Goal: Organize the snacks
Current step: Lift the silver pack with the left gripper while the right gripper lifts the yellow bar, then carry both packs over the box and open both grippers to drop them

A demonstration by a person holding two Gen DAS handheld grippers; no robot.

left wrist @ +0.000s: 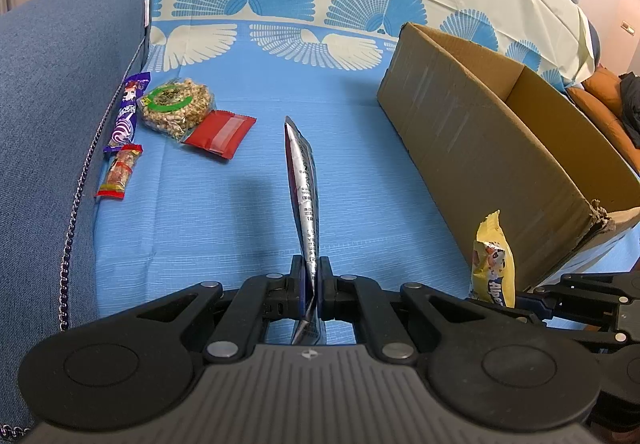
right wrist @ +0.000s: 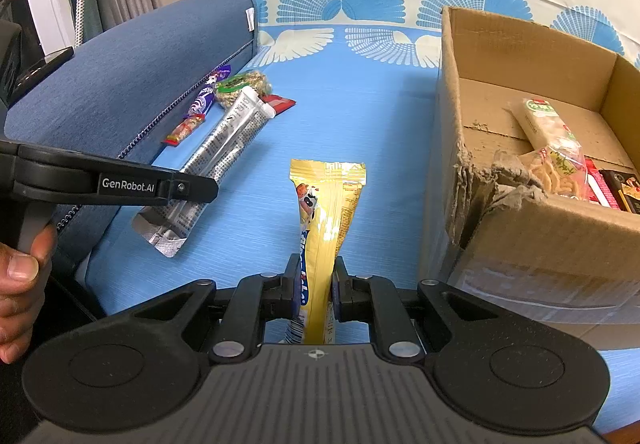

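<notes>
The left gripper (left wrist: 311, 276) is clamped on a silver packet (left wrist: 304, 187), and the right gripper (right wrist: 316, 284) is clamped on a yellow packet (right wrist: 326, 215), both held over the blue cloth (left wrist: 224, 203). Beyond, to the right, a cardboard box (right wrist: 520, 240) holds several snacks. Further left, by the sofa arm (left wrist: 60, 91), lie a red packet (left wrist: 218, 133), a nut ring (left wrist: 176, 107), a purple bar (left wrist: 128, 111) and a small candy (left wrist: 118, 171).

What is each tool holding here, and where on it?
Left tool: silver packet, pinched near its bottom end. Right tool: yellow packet, near its bottom end.
</notes>
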